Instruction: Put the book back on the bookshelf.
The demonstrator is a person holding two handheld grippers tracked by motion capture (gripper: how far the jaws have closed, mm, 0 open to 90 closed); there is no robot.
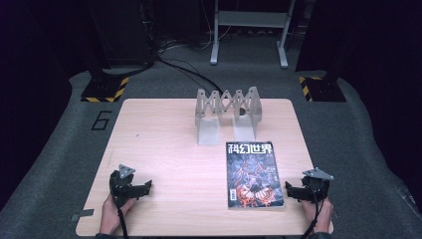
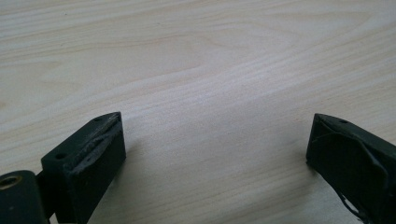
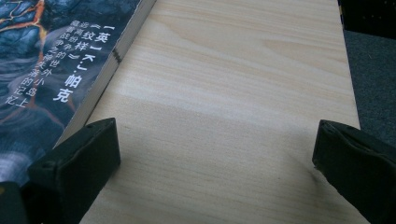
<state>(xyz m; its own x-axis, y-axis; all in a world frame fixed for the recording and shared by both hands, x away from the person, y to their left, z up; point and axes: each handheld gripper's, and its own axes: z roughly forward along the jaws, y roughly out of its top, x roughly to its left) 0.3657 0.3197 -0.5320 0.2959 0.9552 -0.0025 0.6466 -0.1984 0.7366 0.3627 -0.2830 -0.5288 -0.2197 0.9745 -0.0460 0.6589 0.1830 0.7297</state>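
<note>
- The right gripper (image 1: 293, 189) rests on the table (image 1: 164, 149) with its jaws wide and nothing between them, just beside the magazine's (image 1: 253, 174) right edge, probably ready to take it.
- The left gripper (image 1: 141, 188), likewise wide and empty, sits well apart over bare wood at the near left.
- The magazine lies flat, cover up, at the near right.
- Behind it a grey folding rack (image 1: 228, 113) stands, likely where the magazine belongs.
- The right gripper view brings the magazine's (image 3: 56, 70) page edge close; the high view gives the whole layout.
</note>
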